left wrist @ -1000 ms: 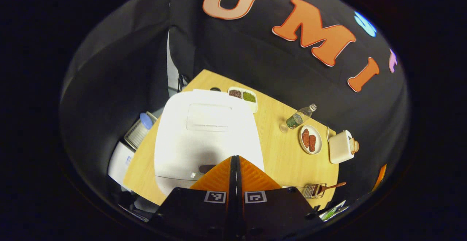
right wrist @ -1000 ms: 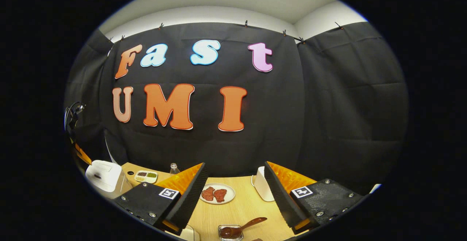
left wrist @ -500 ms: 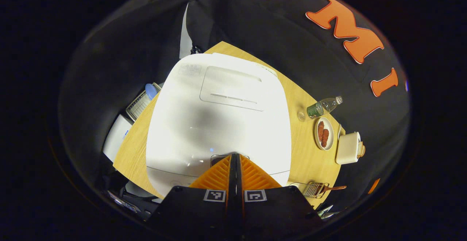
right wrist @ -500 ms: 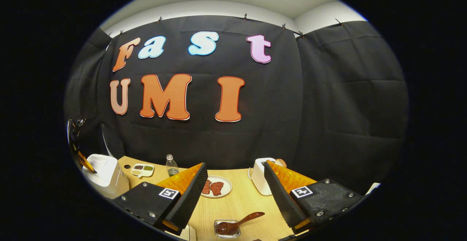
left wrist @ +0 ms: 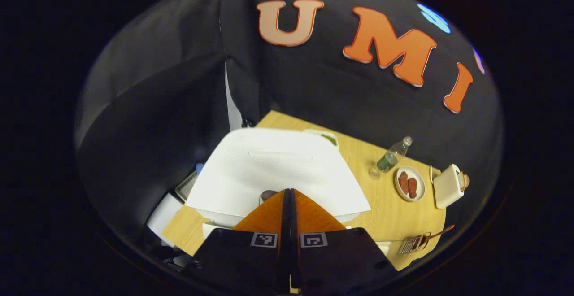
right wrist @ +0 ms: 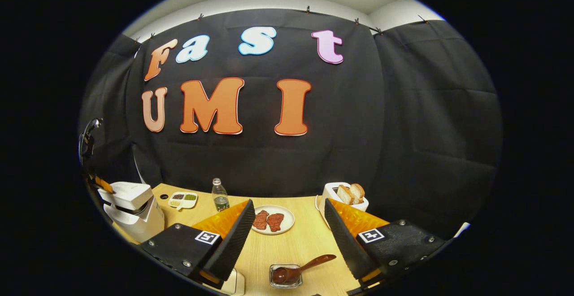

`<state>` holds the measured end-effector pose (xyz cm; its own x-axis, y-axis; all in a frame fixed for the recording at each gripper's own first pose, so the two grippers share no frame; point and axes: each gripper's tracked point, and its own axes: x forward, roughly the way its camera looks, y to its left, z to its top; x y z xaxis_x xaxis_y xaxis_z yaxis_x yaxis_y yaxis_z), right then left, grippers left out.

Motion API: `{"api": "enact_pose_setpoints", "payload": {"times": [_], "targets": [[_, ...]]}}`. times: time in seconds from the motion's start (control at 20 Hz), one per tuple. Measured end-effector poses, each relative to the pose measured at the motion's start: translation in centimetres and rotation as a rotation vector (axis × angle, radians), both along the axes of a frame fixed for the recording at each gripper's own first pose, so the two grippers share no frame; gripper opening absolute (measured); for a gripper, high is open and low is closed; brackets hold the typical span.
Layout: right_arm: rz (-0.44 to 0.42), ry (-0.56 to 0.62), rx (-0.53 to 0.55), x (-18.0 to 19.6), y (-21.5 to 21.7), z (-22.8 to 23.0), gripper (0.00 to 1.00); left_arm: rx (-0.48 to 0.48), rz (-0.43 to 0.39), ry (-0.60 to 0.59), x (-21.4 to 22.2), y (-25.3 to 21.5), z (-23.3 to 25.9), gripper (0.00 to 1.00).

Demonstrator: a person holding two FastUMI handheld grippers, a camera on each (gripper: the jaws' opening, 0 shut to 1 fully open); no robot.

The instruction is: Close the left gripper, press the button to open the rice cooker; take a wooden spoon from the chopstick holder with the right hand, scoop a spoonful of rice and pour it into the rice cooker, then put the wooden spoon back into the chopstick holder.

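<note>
The white rice cooker (left wrist: 273,170) lies right under my left gripper (left wrist: 289,191), which is shut, its tips at the front edge of the lid. The lid stands raised, with a gap over the body, as the rice cooker (right wrist: 132,208) at the far left of the right gripper view shows too. The wooden spoon (right wrist: 314,262) rests bowl-down in a small clear chopstick holder (right wrist: 285,276) on the table, below and between the fingers of my right gripper (right wrist: 289,204). That gripper is open and holds nothing, well above the table. The spoon and holder (left wrist: 421,240) also appear at the table's near right.
On the wooden table (right wrist: 305,242) stand a plate of meat (right wrist: 271,219), a water bottle (right wrist: 219,196), a white toaster with bread (right wrist: 345,197) and a small tray of beans (right wrist: 182,199). A white object (right wrist: 234,283) sits by the near edge.
The rice cooker's lid has sprung up from flat to raised. My left gripper pulled back and up, still shut. The right gripper drifted slightly, staying open.
</note>
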<state>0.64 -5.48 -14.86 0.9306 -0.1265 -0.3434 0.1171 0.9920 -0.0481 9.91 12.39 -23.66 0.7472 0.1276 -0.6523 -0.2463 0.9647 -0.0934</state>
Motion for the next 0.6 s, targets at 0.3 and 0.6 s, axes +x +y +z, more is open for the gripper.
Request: {"api": "enact_pose_setpoints", "payload": {"times": [0.3,0.6], "targets": [[0.033,0.018,0.024,0.4,0.6,-1.0,0.96,0.095,-0.010,-0.274,-0.3,-1.4,8.8,0.05],[0.016,0.076,0.066,-0.6,-0.7,-4.1,0.96,0.161,-0.075,-0.464,-3.8,-5.6,14.2,0.05]]}}
